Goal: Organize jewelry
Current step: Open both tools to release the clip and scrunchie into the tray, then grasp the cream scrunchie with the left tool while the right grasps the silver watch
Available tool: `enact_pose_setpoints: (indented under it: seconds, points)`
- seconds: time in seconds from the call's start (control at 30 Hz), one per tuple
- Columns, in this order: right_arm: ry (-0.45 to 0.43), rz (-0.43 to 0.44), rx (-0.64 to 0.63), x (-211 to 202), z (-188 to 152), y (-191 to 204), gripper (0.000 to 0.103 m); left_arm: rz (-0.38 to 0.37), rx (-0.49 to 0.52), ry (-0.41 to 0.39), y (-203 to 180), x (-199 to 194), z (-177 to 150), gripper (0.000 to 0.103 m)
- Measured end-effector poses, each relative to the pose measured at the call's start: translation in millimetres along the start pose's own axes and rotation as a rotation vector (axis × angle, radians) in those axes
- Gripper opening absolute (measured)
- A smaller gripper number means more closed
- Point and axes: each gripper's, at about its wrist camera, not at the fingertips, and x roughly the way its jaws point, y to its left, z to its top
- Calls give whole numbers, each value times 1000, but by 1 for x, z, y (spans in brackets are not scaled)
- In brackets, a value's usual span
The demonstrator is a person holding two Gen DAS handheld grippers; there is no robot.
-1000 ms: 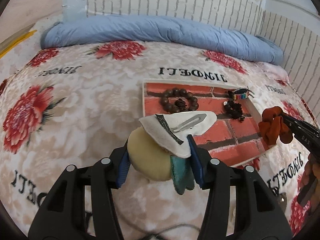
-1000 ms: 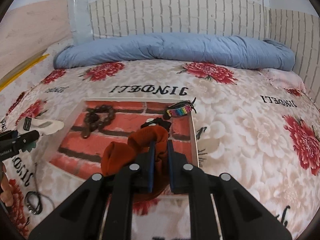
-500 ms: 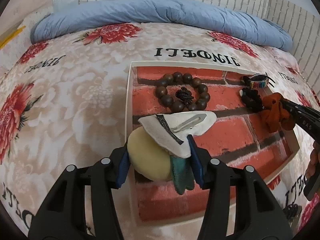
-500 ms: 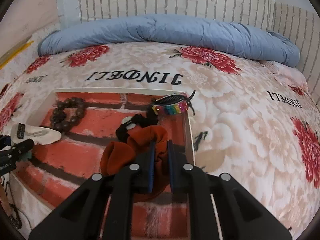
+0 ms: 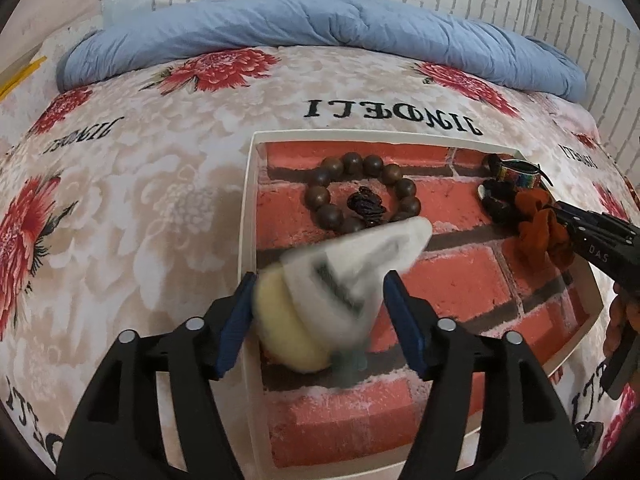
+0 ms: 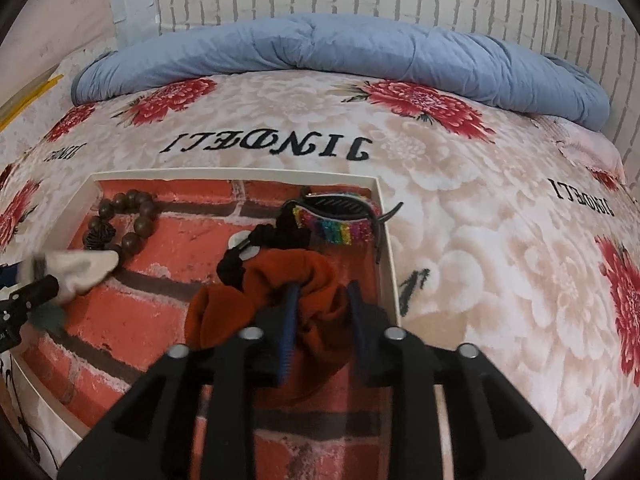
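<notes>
A: What is seen in the left wrist view?
B: The left gripper is seen opening at lower centre; a blurred felt hair clip sits between the pads, over the brick-patterned tray. A bead bracelet is shown above it.

A: And the right wrist view?
B: The right gripper is seen opening, with the orange scrunchie draped about its left finger, inside the tray's right part. A rainbow clip is shown above.

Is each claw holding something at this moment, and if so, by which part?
Neither grips firmly: both are opening. The left claw is releasing the felt hair clip, blurred between its fingers. The right claw is letting go of the orange scrunchie, one fold still between its fingers.
</notes>
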Motion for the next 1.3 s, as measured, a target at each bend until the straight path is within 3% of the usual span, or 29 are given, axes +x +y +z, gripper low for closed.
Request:
enact_pose_setpoints:
  seconds: [0.03,0.17,0.23,0.37,0.5,0.73,0.83,1.3]
  points:
    - [2,-7,1,-1,0,-2,49,0,2,-3,-1,-2,0,68]
    - [-2,4,22,-15,-2,-12,58,4,-3,-36,-1,-22,1,90]
    - [-14,1,36,-27,-4,-20,64,-5,-7,-50,0,-32,1,92]
    - [-36,-14,54,-56,-10,-33,67,-9,-32,-53,5,-56,-1,97]
    - [-53,-24,53,-87,-19,-39,77,-3,-55,-55,9,-82,-9,98]
    - [-66,-33,37,-134,-48,-43,81,44,-83,-72,11,-127,-27,98]
    - [-73,-45,27,-151,-69,-45,90,64,-83,-78,8,-143,-40,98]
    - [-70,-61,25,-173,-167,-51,90,40,-116,-60,-13,-155,-120,98]
